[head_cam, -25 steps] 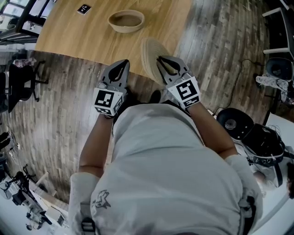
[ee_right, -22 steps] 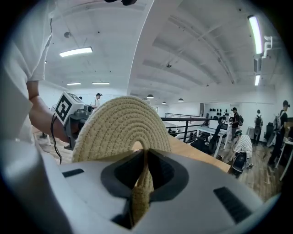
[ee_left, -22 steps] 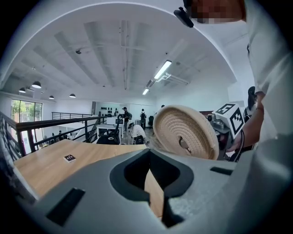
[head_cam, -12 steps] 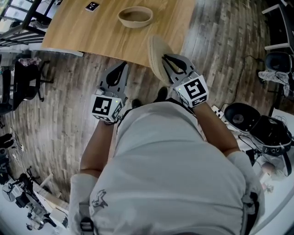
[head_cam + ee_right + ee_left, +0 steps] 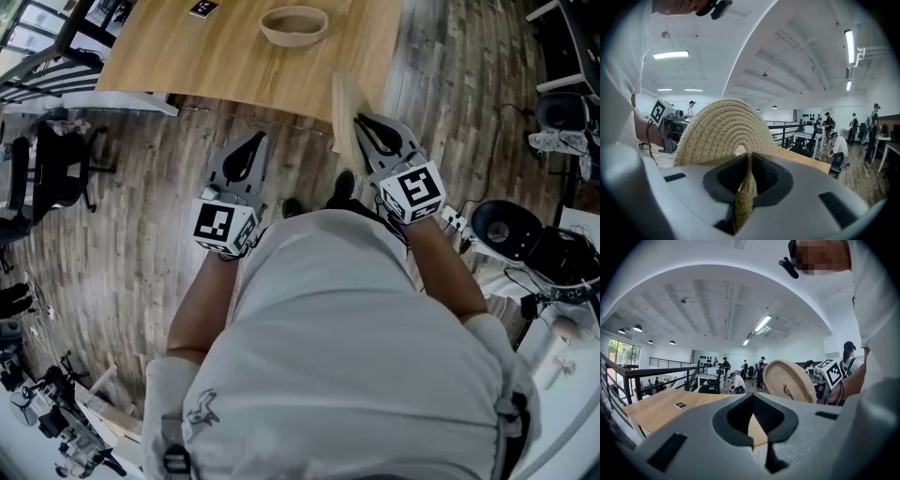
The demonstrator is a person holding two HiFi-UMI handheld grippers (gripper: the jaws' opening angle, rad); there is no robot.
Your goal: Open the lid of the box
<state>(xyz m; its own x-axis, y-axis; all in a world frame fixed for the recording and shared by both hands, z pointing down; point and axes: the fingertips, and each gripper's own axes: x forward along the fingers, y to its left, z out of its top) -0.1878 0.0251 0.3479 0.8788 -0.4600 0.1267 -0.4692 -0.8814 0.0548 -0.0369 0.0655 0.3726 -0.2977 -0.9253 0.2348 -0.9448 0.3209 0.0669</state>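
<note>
The lid [image 5: 343,105] is already off the box [image 5: 281,36], so the opening itself looks done. What remains, by the look of it, is putting the lid somewhere.

The right gripper [image 5: 366,124] is clamped on the rim of the round rope lid. It holds the lid upright and edge-on near the person's body, just past the near right corner of the table [image 5: 206,66]. In the right gripper view the coiled rope sits pinched between the two jaws, with the disc rising above them. The left gripper [image 5: 256,142] hangs over the floor [image 5: 122,216] to the left, its jaws pressed together on nothing.

The box, a round woven bowl, stands open and well apart from both grippers, far out on the table beside a small black-and-white card [image 5: 202,7].

A sensible next move would be to reach forward, tip the lid flat and lower it onto bare wood beside the box before letting go.

The table is pale wood and the floor is grey-brown planks. Around them is a large white-ceilinged workspace with strip lights and a railing, and people are at desks far off. A black chair [image 5: 42,169] stands at the left, and there is gear on the floor at the right.
</note>
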